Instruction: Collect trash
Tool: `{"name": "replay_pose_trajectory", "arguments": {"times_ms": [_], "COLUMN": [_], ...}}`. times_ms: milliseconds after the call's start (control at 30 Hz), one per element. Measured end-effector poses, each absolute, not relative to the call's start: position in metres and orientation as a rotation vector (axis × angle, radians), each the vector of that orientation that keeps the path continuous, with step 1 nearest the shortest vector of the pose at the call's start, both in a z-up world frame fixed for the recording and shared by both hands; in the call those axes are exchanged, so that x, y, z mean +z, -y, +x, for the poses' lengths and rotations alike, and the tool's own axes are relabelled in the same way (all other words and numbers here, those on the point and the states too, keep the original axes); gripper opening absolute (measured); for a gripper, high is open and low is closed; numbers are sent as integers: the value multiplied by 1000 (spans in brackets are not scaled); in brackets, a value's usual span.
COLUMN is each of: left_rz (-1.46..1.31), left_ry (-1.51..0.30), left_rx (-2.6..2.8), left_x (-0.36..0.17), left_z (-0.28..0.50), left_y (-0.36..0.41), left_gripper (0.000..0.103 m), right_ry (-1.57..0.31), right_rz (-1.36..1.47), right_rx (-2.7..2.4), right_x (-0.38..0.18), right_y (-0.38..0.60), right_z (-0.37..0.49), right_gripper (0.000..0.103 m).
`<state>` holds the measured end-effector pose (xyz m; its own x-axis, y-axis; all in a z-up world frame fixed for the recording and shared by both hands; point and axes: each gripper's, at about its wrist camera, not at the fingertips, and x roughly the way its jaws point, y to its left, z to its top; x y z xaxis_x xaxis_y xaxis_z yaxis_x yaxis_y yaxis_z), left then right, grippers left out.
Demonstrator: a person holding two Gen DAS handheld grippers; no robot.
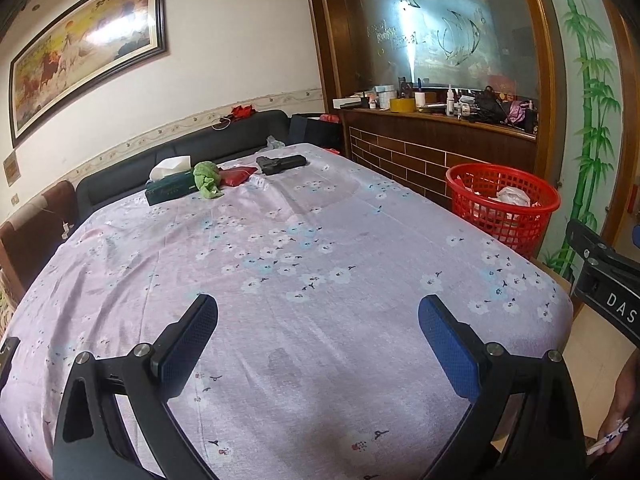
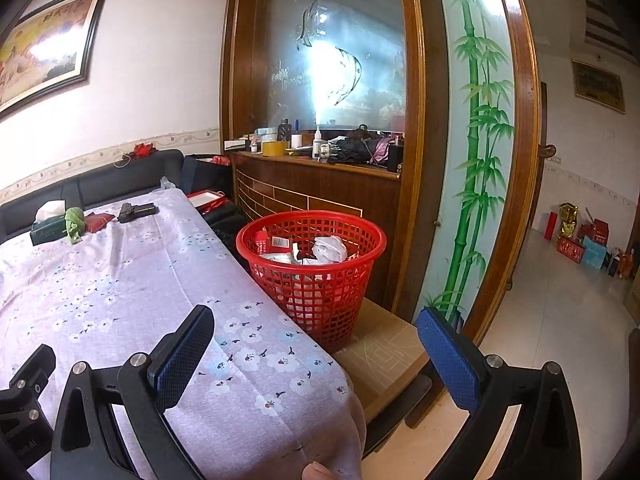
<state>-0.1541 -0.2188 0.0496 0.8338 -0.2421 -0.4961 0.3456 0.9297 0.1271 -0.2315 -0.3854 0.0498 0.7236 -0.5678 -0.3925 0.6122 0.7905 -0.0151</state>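
Red basket (image 2: 312, 264) beside table (image 2: 120, 280) holds trash, perhaps wrappers; left gripper (image 1: 318, 320), right gripper (image 2: 314, 332) gape empty.

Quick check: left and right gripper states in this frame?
Left gripper: open, holding nothing, above the table.
Right gripper: open, holding nothing.

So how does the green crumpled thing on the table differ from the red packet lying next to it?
The green crumpled thing is bunched into a lumpy, upright wad, while the red packet lies flat and smooth. The green one looks soft, like cloth or paper, and the red one looks glossy. The green one sits beside the tissue box, the red one nearer the black object. Both rest on the floral tablecloth at the far end.
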Motion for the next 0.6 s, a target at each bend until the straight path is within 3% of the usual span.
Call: {"name": "replay_pose_trajectory", "arguments": {"times_ms": [600], "left_rz": [218], "left_ry": [-497], "left_rx": [-317], "left_x": [49], "left_z": [-154], "left_y": [220], "left_gripper": [100], "right_ry": [-411], "right_rz": [116], "right_rx": [-644], "right_x": [47], "right_y": [387], "right_z": [-227], "right_gripper": [103]}}
